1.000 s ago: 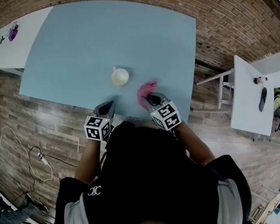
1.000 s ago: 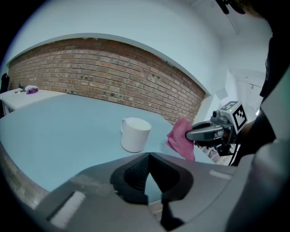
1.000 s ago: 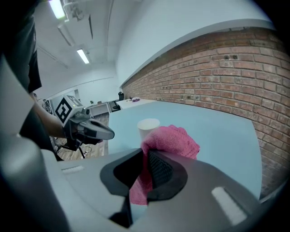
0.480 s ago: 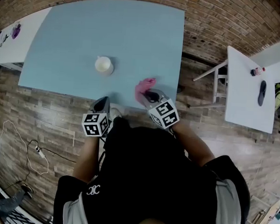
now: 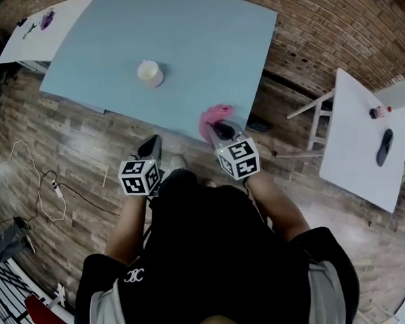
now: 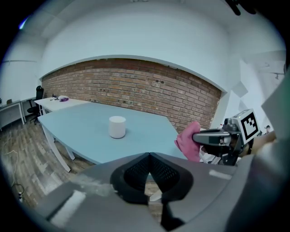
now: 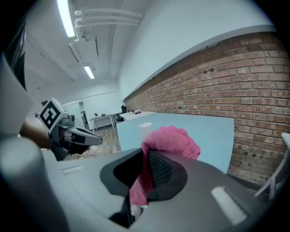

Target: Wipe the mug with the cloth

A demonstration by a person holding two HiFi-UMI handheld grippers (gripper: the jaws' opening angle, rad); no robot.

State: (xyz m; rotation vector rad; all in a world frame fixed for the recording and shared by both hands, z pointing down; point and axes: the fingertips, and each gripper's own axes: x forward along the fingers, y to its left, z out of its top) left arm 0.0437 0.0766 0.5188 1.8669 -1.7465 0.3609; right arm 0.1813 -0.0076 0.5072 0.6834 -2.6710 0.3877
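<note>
Head view: right tool (image 5: 220, 130) grips the pink cloth (image 5: 213, 115) over the blue worktop (image 5: 196, 34) near edge. Left tool (image 5: 151, 146) is clenched, empty, off the worktop. The mug (image 5: 149, 73) stands upright on it, well apart from both.

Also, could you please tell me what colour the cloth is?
Pink; the cloth shows best in the right gripper view.

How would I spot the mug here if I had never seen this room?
Find the big light-blue table beside the brick wall. Standing alone on it is a small, plain white cylindrical mug. Its only near neighbour, the soft pink cloth, is clamped in the right hand-held gripper.
</note>
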